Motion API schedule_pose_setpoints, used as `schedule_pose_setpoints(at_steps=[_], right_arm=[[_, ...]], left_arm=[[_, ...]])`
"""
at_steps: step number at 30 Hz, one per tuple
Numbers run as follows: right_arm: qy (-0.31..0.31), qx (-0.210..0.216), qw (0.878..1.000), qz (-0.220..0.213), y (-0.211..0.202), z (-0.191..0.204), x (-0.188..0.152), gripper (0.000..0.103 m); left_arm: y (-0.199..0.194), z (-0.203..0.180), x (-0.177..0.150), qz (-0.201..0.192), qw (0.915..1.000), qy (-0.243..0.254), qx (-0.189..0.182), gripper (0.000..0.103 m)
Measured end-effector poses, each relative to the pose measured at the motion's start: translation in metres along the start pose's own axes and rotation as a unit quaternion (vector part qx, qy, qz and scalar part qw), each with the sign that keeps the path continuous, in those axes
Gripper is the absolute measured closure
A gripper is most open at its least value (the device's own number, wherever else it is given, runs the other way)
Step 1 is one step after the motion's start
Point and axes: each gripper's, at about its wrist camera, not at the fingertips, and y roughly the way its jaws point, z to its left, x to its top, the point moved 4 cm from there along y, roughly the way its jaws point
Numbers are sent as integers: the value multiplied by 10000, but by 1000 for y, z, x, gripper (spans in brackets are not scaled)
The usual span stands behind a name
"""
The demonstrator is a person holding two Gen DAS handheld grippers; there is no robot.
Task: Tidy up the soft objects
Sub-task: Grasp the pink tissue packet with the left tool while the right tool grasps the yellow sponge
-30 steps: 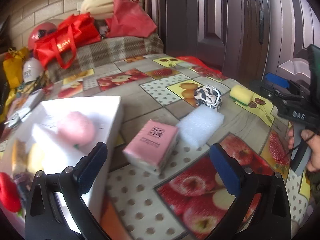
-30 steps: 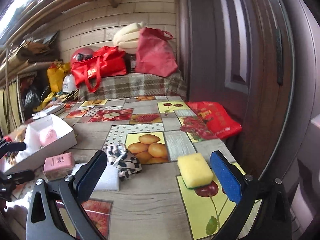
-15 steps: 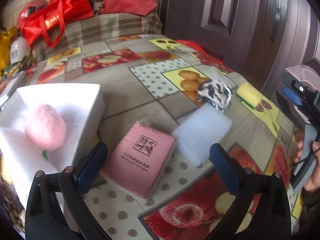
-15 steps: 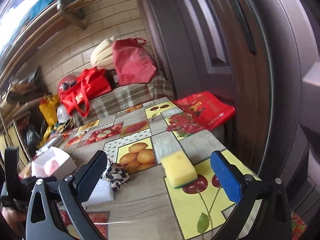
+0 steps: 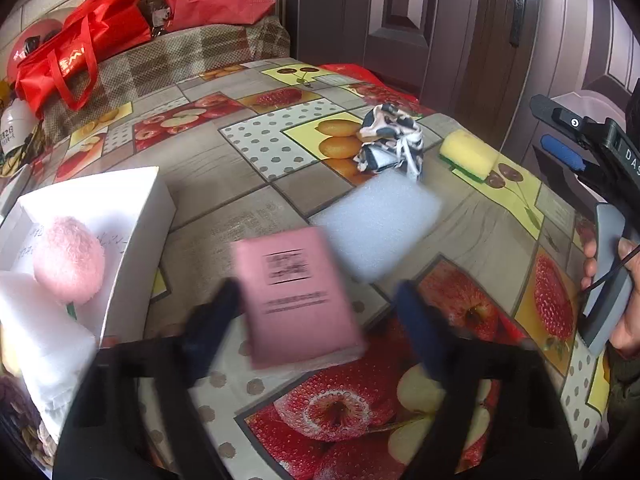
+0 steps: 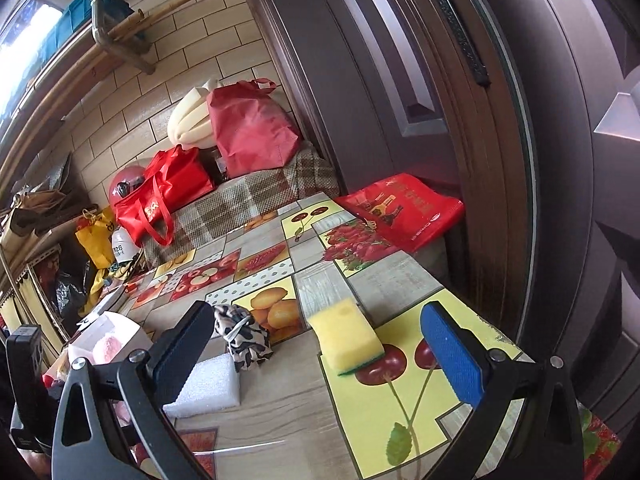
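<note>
Closer now than a second ago, the left tool (image 5: 320,316) has dropped toward the pink tissue pack (image 5: 296,300), which has grown from a small box ahead of the fingers to something filling the gap between them; the view is smeared with motion. Its jaws are spread apart, one on each side of the pack, and I cannot tell whether either pad touches it yet. The pack lies flat on the worktop (image 5: 224,168), just beside the white box (image 5: 132,216) that already holds a pink plush ball (image 5: 68,260).

Several things could go wrong from here. The pack sits skewed to the line of the fingers, so closing now might catch a corner and spin it away instead of gripping it. Being soft, it may also squash and slide out if pinched only near an edge. The white foam block (image 5: 376,224) lies right by the pack's far corner and could get nudged or caught by the right-hand finger. The near wall of the box is close to the left finger, so a careless lift might clip it.

The right tool (image 6: 316,356) hangs released above the yellow sponge (image 6: 346,336), gripping nothing, with the spotted cloth bundle (image 6: 240,336) near its left finger.
</note>
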Motion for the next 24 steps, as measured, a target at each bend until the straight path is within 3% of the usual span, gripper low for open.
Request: schedule_pose_setpoints(at_steps=[3, 6, 9, 12, 14, 17, 21, 24], right_arm=[[52, -27, 10000, -21, 0, -1, 1, 0], [116, -77, 9999, -91, -2, -4, 2, 0], [158, -124, 9997, -148, -4, -6, 2, 0], [116, -169, 9995, -223, -6, -5, 2, 0], [145, -214, 9990, -360, -12, -7, 3, 0], [389, -249, 9976, -512, -17, -17, 3, 0], [636, -284, 9968, -396, -11, -27, 2, 0], [611, -289, 9977, 22, 7, -25, 2, 0]], left_arm=[[0, 1, -1, -12, 10000, -45, -43, 51], [-11, 2, 0, -286, 9996, -65, -2, 53], [-32, 0, 0, -814, 9967, 7, 76, 53], [-58, -7, -3, -1488, 9884, 193, 212, 53], [-69, -9, -4, -1714, 9845, 276, 253, 53], [-73, -9, -5, -1793, 9831, 270, 256, 53], [-73, -3, -4, -1763, 9840, 131, 204, 53], [-71, -5, -5, -1712, 9849, 150, 209, 53]])
